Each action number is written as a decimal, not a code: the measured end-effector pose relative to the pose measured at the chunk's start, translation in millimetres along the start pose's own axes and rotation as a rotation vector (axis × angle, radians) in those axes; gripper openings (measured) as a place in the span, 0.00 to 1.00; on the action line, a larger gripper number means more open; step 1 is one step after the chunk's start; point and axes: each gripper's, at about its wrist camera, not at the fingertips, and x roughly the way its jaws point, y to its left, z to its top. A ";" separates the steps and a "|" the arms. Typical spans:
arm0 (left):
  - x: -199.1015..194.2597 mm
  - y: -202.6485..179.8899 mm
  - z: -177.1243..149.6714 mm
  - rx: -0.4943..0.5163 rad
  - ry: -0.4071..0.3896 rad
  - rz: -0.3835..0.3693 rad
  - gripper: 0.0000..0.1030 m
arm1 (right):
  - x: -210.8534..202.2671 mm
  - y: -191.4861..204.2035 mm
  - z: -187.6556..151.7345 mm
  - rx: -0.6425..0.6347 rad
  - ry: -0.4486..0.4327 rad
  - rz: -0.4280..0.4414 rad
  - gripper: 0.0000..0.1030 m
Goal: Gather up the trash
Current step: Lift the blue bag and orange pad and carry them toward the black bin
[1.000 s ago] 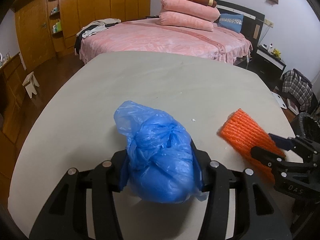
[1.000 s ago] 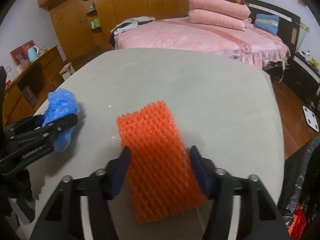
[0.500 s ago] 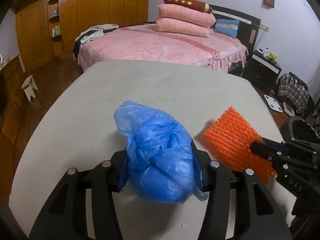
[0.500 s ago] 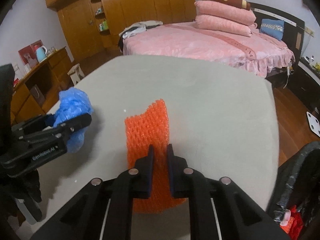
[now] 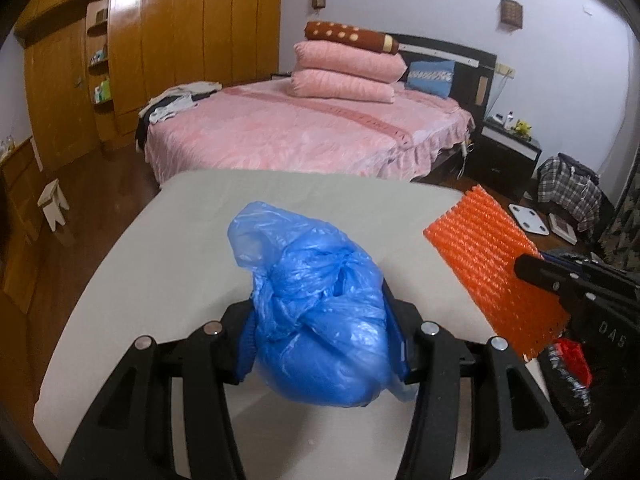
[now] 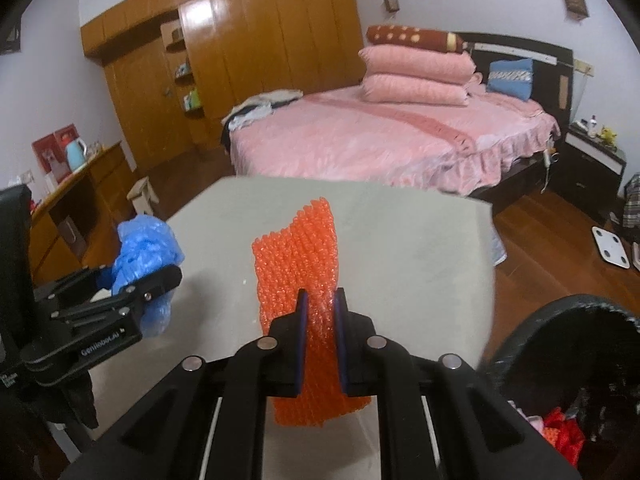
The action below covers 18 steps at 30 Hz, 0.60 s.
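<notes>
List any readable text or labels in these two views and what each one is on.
"GenRobot.AI": white lettering on the side of the left gripper, seen from the right wrist; small but legible.
"DAS": on the body of the right gripper, seen from the left wrist; it may be part of a longer word.
More white print at the far left edge of the right wrist view: too cut off to read.
No text shows on the blue plastic bag or orange foam net.

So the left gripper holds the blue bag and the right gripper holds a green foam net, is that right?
Not quite: the foam net is orange, not green, as the right wrist view shows. The rest holds: the left gripper holds the blue bag and the right gripper holds the net.
</notes>
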 end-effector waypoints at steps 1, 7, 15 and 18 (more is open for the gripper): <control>-3.9 -4.6 2.1 0.003 -0.009 -0.007 0.49 | -6.5 -2.3 2.3 0.003 -0.015 -0.005 0.12; -22.7 -34.6 15.3 0.024 -0.055 -0.051 0.49 | -40.2 -16.8 7.3 0.031 -0.078 -0.025 0.12; -37.4 -81.9 24.6 0.050 -0.101 -0.121 0.49 | -85.1 -44.6 7.2 0.066 -0.148 -0.067 0.12; -40.6 -99.6 26.0 0.055 -0.112 -0.147 0.49 | -97.1 -55.4 8.0 0.078 -0.165 -0.084 0.12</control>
